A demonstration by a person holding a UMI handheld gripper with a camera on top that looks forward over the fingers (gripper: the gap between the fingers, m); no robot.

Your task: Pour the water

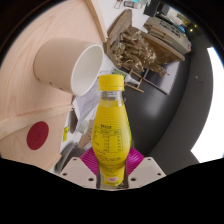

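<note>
A yellow bottle [110,125] with a yellow cap and printed label stands upright between my gripper's [111,163] fingers. Both magenta pads [90,160] press on its lower body, so the gripper is shut on it. A white cup [68,64] lies tilted just beyond and to the left of the bottle, its open mouth facing toward the bottle. The cup's inside is not visible enough to tell its contents.
The bottle and cup are over a light wooden tabletop [30,110] with a round dark red spot [38,134] to the left. A pale strip with a small yellow piece [66,132] lies beside the bottle. Beyond are a dark floor [165,110] and cluttered furniture [145,45].
</note>
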